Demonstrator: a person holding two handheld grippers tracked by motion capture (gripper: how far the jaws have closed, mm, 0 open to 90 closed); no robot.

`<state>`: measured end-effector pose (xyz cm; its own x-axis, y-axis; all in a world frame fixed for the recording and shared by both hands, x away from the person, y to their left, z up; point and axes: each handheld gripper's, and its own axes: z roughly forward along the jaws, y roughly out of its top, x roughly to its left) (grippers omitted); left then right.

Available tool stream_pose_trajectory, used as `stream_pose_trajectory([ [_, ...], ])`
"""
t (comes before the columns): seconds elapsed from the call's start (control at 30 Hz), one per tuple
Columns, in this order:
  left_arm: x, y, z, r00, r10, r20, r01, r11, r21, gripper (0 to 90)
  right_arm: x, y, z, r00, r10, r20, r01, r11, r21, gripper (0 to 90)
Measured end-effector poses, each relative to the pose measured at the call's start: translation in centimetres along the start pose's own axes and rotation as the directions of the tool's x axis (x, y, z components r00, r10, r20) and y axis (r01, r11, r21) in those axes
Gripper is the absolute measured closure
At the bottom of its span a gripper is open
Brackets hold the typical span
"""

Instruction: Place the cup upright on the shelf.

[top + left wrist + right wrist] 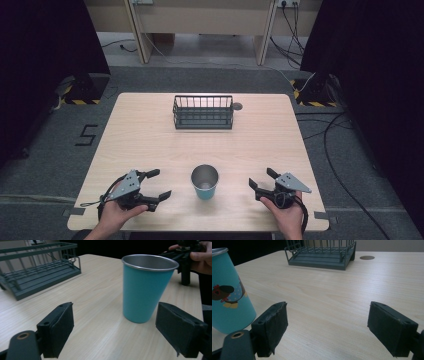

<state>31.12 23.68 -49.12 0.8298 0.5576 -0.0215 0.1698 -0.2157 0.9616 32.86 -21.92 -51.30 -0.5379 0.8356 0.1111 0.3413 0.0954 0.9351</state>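
Observation:
A teal metal cup (204, 182) with a steel rim stands upright near the table's front edge, midway between both grippers. In the left gripper view the cup (143, 287) rises just beyond the open jaws, slightly right of centre. My left gripper (159, 183) rests on the table left of the cup, open and empty. In the right gripper view the cup (228, 292) shows a cartoon print at the far left, outside the jaws. To the cup's right sits my right gripper (262, 179), open with nothing between its jaws. The other gripper (183, 257) appears behind the cup.
A dark wire rack (203, 112) stands at the table's back centre, beside a round grommet hole (237, 106). The wooden table (150, 140) is bare between rack and cup. Cables (340, 150) run over the floor on the right.

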Motion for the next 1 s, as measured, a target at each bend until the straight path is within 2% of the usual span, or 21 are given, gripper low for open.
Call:
stream_pose_trajectory([
  [0.27, -1.2, 0.0, 1.8, 0.9986, 0.027, 0.045, -0.029, 0.9991, 0.031, 14.6, 0.0, 0.0, 0.0, 1.0, 0.001, -0.008, -0.001, 1.0, -0.004, 17.6],
  [0.4, -1.5, -0.1, 2.5, 0.9978, 0.028, 0.061, -0.03, 0.9987, 0.041, 14.5, -0.1, 0.0, 0.0, 1.0, 0.0, -0.007, 0.0, 1.0, -0.005, 17.7],
  [0.6, -2.2, 0.1, 4.0, 0.9941, 0.052, 0.095, -0.058, 0.9965, 0.059, 14.6, 0.0, 0.0, 0.0, 1.0, 0.0, -0.007, -0.001, 1.0, -0.003, 17.9],
  [1.0, -2.1, 0.7, 7.1, 0.9895, 0.078, 0.122, -0.088, 0.9933, 0.074, 14.5, -0.1, 0.0, 0.0, 0.9999, 0.008, -0.011, -0.008, 1.0, -0.003, 18.1],
])
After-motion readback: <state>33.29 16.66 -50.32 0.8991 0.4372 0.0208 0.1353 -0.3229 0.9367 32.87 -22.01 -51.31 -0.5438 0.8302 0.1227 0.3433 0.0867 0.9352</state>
